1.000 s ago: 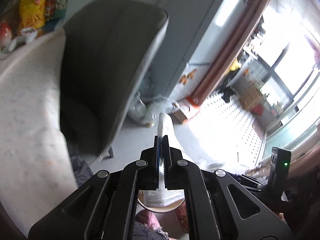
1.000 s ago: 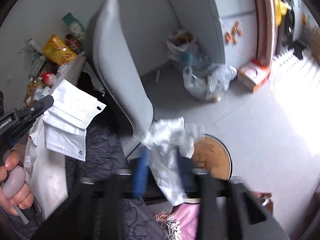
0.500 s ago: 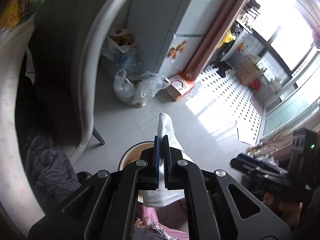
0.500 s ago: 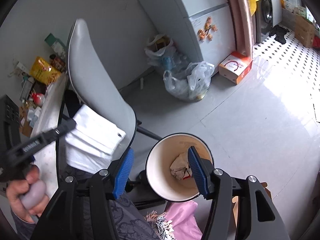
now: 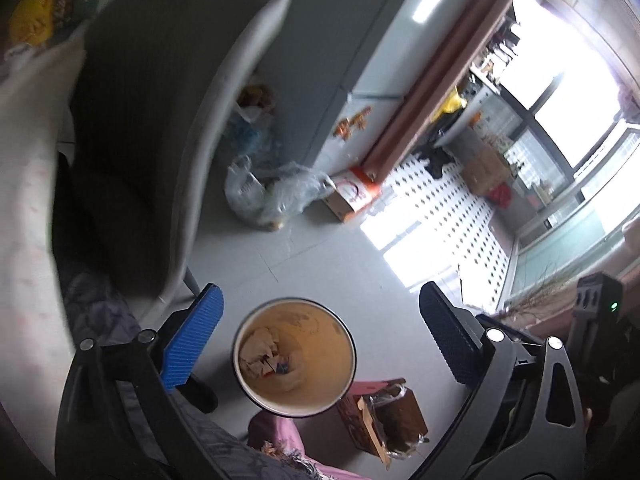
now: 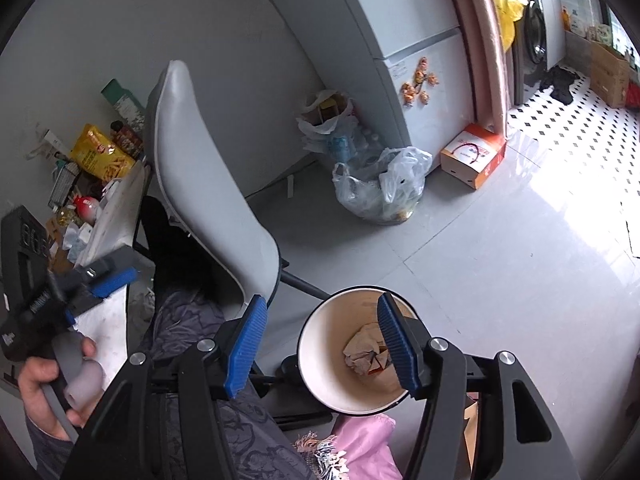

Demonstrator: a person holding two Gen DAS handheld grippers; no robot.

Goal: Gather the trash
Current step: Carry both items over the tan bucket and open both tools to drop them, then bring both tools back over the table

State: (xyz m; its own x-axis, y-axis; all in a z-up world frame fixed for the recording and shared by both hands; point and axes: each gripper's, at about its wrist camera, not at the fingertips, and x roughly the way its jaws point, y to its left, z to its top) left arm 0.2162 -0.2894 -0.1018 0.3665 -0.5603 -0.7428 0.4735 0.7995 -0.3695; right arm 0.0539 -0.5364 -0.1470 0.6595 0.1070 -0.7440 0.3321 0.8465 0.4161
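A round bin with a cream inside stands on the floor, with crumpled paper trash at its bottom. My left gripper hangs above it, jaws opening wide, nothing between them. In the right wrist view the same bin lies under my right gripper, which is open and empty, one blue pad over the trash. At the left edge a hand holds the left gripper. I cannot make out a white mask in the bin.
A grey chair stands close behind the bin. Plastic bags and an orange-and-white box lie by the fridge. A brown box and pink cloth sit beside the bin. Snacks crowd the table at left.
My left gripper has opened and the white face mask it pinched is gone from its jaws. The crumpled white wrap left my right gripper, which stays open over the bin.
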